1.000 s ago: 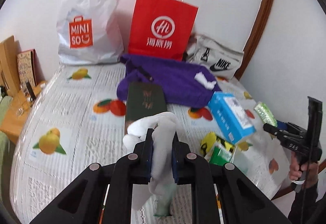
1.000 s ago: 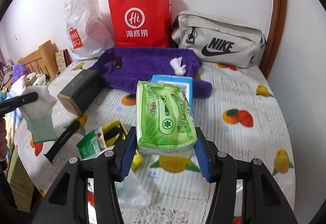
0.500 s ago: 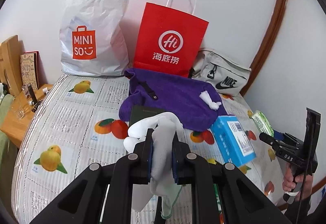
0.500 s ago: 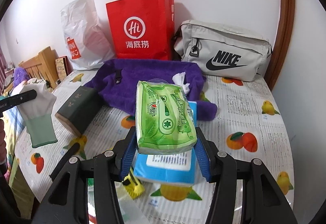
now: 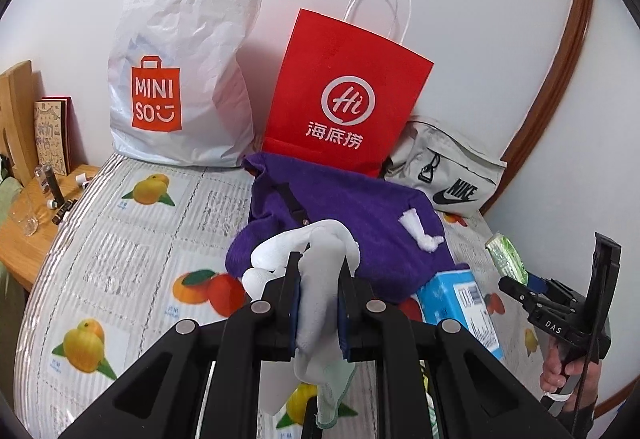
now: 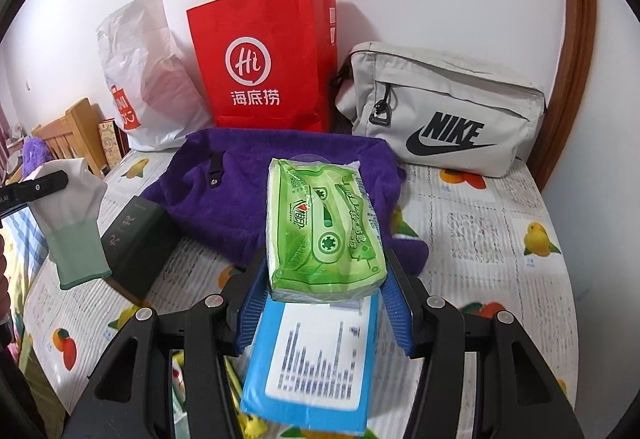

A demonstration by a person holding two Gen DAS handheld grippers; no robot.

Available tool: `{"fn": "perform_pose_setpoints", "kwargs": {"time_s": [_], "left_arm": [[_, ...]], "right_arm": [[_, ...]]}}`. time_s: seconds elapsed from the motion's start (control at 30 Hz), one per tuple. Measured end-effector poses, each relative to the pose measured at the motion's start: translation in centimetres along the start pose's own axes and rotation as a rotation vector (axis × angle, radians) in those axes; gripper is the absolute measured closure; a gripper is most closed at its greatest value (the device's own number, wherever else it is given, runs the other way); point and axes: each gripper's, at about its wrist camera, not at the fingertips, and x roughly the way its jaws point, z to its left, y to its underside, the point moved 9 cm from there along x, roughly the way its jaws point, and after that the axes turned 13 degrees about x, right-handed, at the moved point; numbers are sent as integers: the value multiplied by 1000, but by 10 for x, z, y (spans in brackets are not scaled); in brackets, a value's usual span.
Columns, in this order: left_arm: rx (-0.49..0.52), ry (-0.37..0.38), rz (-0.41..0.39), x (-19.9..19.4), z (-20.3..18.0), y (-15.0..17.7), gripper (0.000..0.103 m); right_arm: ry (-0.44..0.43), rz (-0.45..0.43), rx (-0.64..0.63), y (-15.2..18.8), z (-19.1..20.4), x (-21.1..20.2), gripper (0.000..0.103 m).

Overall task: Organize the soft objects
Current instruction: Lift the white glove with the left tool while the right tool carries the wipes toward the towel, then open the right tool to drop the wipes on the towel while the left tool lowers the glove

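White wall at the back, fruit-print table (image 5: 100,239) in front, and both hands were up and loaded. Along the far edge stood a Miniso bag (image 5: 180,63), a red bag (image 5: 344,99) and a grey pouch (image 6: 444,107), with a purple towel (image 6: 240,195) spread just before them. The left gripper (image 5: 319,303) was clamped nearly shut on a white glove (image 5: 316,279), its green cuff dangling below the jaws, above the towel's near edge. The right gripper (image 6: 326,279) stood about half open, pads pressed on the sides of a green tissue pack (image 6: 324,223), held over a blue box (image 6: 316,359) near the table's middle.

Risks, as I judged them: the glove hung loose, so the cuff could snag the towel or drag it along on the way to a bag. The pack was slick plastic, pinched only at its near end; any tilt and it might slide out onto the box. And the red bag stood light and upright — a careless drop could tip it.
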Motion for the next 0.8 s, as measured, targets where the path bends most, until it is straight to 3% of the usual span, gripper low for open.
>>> {"fn": "perform_pose_setpoints", "kwargs": {"time_s": [0.8], "left_arm": [[6, 50, 27, 77, 4, -53, 89]], "right_arm": [[-11, 51, -19, -52, 6, 83, 49]]}}
